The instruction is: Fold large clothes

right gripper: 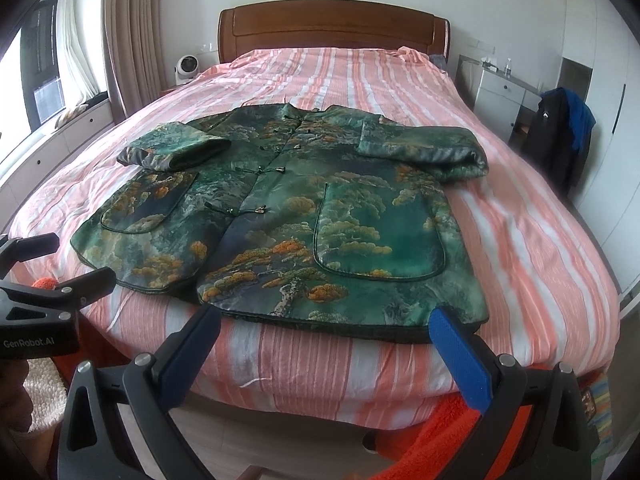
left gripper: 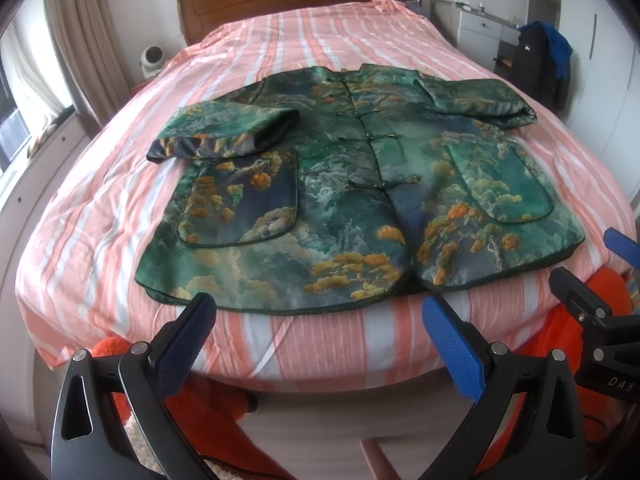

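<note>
A green patterned jacket [left gripper: 352, 184] with orange tree print lies flat, front up, on the pink striped bed [left gripper: 280, 28]; it also shows in the right wrist view [right gripper: 288, 216]. Both sleeves are folded inward over the chest. My left gripper [left gripper: 320, 308] is open and empty, just short of the jacket's bottom hem, left of centre. My right gripper [right gripper: 326, 320] is open and empty at the hem's right part. The right gripper also shows at the right edge of the left wrist view [left gripper: 592, 264].
A wooden headboard [right gripper: 332, 32] stands at the far end. A small white fan [right gripper: 186, 67] sits at the left. A white cabinet [right gripper: 500, 92] and a chair draped with dark clothes [right gripper: 560, 136] stand at the right. An orange cloth [right gripper: 460, 440] lies below the bed's near edge.
</note>
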{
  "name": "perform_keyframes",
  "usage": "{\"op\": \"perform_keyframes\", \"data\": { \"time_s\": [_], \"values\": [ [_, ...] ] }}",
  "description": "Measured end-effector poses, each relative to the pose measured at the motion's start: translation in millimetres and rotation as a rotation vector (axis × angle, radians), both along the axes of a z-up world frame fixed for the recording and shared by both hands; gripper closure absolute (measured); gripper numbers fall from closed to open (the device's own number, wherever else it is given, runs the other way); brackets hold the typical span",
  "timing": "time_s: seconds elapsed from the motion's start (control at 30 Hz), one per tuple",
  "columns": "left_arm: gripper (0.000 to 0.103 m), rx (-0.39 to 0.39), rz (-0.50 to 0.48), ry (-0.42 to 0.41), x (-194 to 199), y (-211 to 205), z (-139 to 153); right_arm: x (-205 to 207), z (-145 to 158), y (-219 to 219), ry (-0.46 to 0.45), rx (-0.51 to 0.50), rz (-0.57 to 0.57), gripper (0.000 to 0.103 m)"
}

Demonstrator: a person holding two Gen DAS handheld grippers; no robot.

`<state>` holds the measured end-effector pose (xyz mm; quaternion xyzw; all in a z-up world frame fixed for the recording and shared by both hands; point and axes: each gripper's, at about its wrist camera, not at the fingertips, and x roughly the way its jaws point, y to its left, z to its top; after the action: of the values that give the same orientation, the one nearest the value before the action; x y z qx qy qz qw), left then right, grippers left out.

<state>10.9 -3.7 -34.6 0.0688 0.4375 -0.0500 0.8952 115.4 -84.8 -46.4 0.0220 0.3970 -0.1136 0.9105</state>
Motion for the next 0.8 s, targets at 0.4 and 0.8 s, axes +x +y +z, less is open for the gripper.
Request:
{"op": "perform_keyframes", "data": {
  "time_s": [0.4, 0.8],
  "values": [
    [0.0, -0.012, 0.004, 0.005, 1.4, 4.7, -0.9, 1.6, -0.8, 6.0, 0.008, -0.006, 0.015, 0.0],
    [0.0, -0.016, -0.003, 0.007, 0.3, 1.6, 0.0, -0.1, 0.5, 5.2, -0.001, -0.006, 0.012, 0.0]
  ]
}}
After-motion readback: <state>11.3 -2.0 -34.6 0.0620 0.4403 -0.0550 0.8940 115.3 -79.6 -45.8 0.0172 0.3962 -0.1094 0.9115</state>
